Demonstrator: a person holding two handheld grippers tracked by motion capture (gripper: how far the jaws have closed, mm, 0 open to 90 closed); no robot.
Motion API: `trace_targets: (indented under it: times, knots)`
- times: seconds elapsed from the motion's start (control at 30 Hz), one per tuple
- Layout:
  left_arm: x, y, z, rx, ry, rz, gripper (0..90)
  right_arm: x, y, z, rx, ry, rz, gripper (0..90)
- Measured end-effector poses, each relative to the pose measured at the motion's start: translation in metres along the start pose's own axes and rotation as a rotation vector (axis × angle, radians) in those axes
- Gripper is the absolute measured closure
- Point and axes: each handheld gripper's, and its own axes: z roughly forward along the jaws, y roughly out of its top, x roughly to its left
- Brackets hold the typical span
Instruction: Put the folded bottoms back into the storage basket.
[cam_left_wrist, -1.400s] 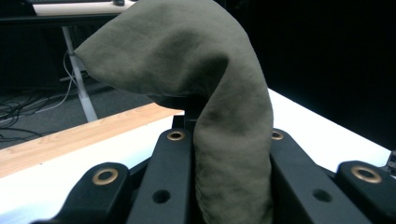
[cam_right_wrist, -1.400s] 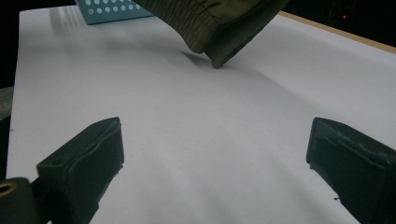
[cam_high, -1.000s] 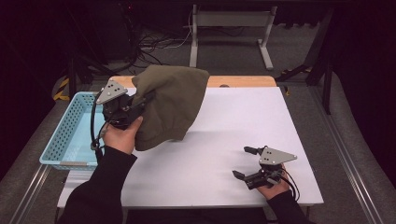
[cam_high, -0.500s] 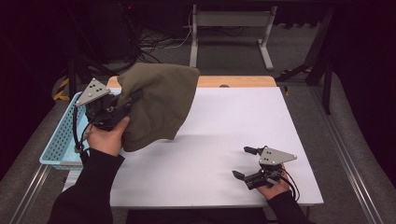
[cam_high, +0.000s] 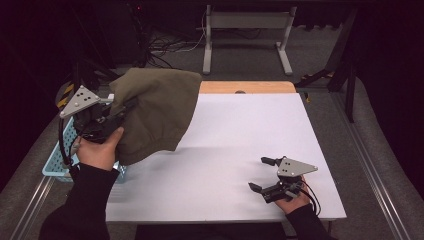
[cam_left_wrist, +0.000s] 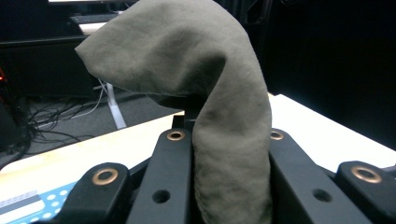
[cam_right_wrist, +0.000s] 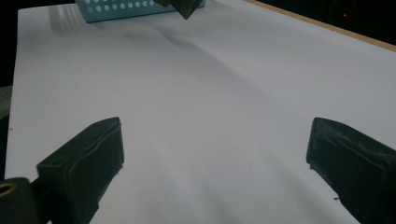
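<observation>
High view: holding a bunched olive-green cloth (cam_high: 155, 112) up off the white table (cam_high: 240, 140), w/ left gripper (cam_high: 120, 111) clamped on a fold of it. Hanging at the table's left edge, partly above the pale-blue perforated plastic basket (cam_high: 55, 165), lower hem dangling near the tabletop. Resting the right gripper (cam_high: 262, 174) on the table near the front right, well apart from the cloth, jaws spread, nothing between them.

Left gripper view: pinching a thick roll of the cloth (cam_left_wrist: 229, 163) between the two black jaws, fabric rising up and flopping over to the left. Looking like a firm grip, but only on one fold, rest of the bundle hanging free.

Right gripper view: looking along wide-open jaws across bare table (cam_right_wrist: 210, 116); basket (cam_right_wrist: 135, 9) far off at top, a corner of the cloth (cam_right_wrist: 184, 7) dangling just in front of it.

Risks, as a guess: fold sliding out of the pinch since most of the weight is hanging loose; hem catching the basket rim and tipping or dragging the basket; cloth draping half over the basket wall instead of dropping inside if let go too early. Right gripper too far off to help catch.
</observation>
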Motion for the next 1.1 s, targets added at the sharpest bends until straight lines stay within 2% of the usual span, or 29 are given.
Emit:
trace_targets:
  times: [0.57,0.73,1.1]
  knots:
    - [0.021,-0.002,-0.038,-0.009,0.020,0.002,81.4,0.000,0.000,0.000,0.000,0.003,0.003,4.9]
    - [0.029,-0.003,-0.051,-0.019,0.019,-0.009,81.5,0.000,0.000,0.001,0.004,0.008,0.007,4.9]
    - [0.045,-0.006,-0.076,-0.008,0.028,0.000,81.4,0.000,0.000,0.001,0.006,0.011,0.008,4.9]
